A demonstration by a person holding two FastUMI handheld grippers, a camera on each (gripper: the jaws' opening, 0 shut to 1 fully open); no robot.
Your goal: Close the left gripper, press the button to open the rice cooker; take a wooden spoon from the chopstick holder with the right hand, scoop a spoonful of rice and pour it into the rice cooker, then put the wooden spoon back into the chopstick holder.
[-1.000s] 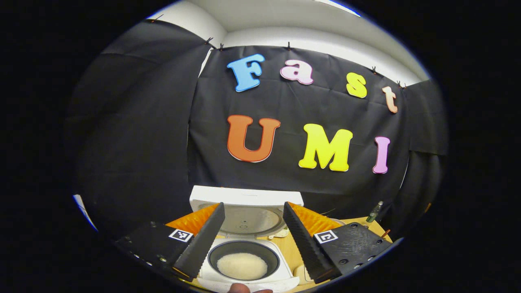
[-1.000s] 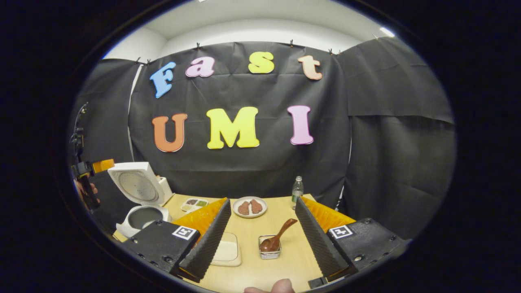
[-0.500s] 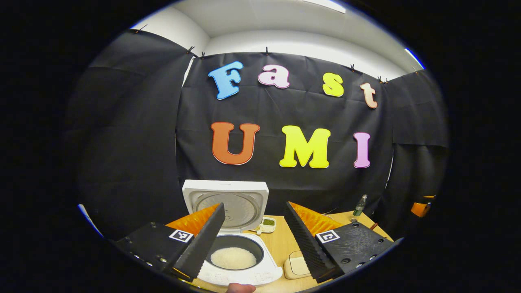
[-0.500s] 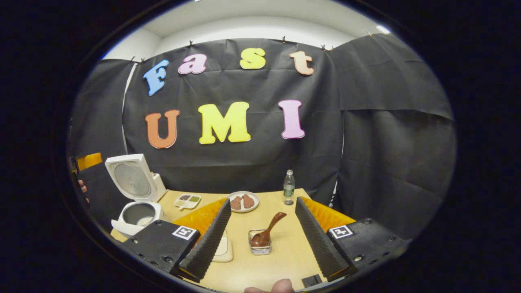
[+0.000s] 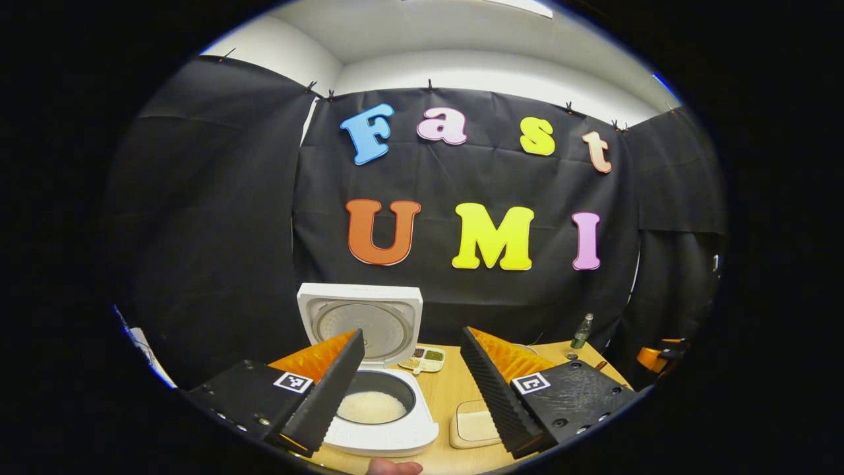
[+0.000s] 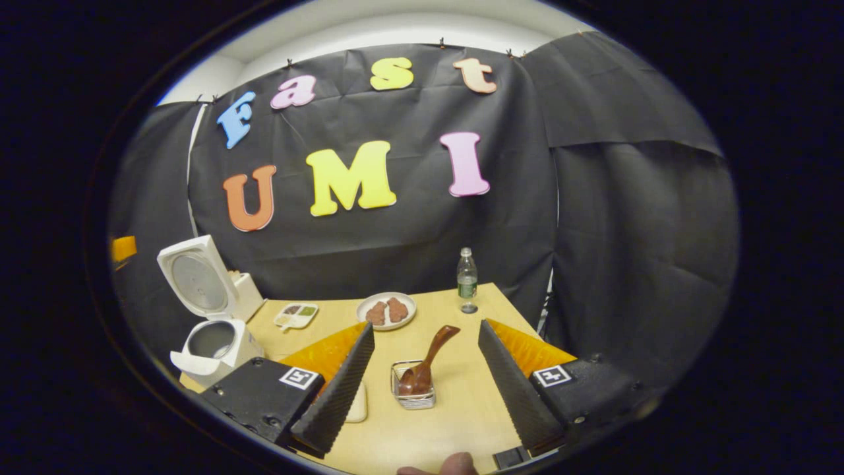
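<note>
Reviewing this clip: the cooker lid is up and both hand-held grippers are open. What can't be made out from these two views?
- Rice cooker button: left gripper view, front edge cut off by the image rim.
- Pot contents: right gripper view, rice cooker too far and dim.
- Wooden spoon bowl: right gripper view, sunk in the chopstick holder mesh.
- Divided dish contents: too small.
- Tray: right gripper view, mostly behind a finger.

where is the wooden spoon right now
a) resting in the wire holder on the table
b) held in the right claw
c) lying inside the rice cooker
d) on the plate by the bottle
a: in the right gripper view the wooden spoon sits bowl-down in the wire holder on the table, ahead of the open right claw.
</note>
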